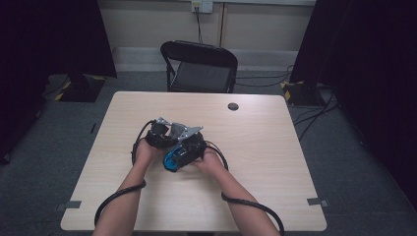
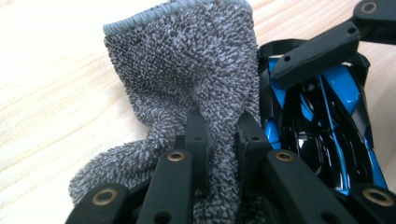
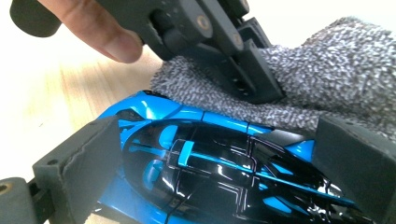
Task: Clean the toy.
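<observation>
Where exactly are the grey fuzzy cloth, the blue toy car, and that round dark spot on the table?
grey cloth (image 2: 187,74), left gripper view, middle of its fuzzy upper face.
blue toy car (image 3: 205,163), right gripper view, on its glossy black-and-blue roof.
round dark spot (image 1: 233,106), high view, its centre, far side of the tabletop.

In the right gripper view the blue toy car (image 3: 210,163) runs off the bottom edge, its rear hidden behind the jaws, and the grey cloth (image 3: 336,79) is cut off at the right. In the high view the cloth (image 1: 173,132) is too small and too covered by the grippers to make out.
</observation>
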### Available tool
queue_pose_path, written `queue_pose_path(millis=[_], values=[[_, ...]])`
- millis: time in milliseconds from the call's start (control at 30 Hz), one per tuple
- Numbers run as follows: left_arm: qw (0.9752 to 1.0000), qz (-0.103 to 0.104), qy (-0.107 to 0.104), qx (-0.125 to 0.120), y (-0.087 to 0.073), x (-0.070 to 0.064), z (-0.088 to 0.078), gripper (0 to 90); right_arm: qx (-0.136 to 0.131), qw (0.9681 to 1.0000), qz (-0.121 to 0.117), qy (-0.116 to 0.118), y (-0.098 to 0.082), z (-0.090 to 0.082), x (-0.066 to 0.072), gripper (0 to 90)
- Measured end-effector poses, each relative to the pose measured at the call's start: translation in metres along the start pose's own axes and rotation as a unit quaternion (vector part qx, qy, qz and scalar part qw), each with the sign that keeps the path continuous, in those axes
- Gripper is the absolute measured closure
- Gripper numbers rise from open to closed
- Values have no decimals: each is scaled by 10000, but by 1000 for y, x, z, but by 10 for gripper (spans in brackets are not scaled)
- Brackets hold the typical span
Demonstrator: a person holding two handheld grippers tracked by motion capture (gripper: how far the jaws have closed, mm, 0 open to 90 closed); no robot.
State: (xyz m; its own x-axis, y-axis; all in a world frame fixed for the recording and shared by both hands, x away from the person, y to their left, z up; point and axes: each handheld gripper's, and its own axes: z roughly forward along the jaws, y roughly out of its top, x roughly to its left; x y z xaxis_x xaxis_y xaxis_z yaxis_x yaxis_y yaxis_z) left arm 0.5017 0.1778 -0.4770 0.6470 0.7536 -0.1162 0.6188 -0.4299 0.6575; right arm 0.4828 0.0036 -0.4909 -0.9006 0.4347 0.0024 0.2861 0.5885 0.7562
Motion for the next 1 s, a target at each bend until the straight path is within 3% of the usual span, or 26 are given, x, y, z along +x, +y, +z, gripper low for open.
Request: queue_pose_path(millis=[1000], values=[[9998,-175,50,-8,-28,3,-28,780,8,10000,-1,-7,0,0,1,16]])
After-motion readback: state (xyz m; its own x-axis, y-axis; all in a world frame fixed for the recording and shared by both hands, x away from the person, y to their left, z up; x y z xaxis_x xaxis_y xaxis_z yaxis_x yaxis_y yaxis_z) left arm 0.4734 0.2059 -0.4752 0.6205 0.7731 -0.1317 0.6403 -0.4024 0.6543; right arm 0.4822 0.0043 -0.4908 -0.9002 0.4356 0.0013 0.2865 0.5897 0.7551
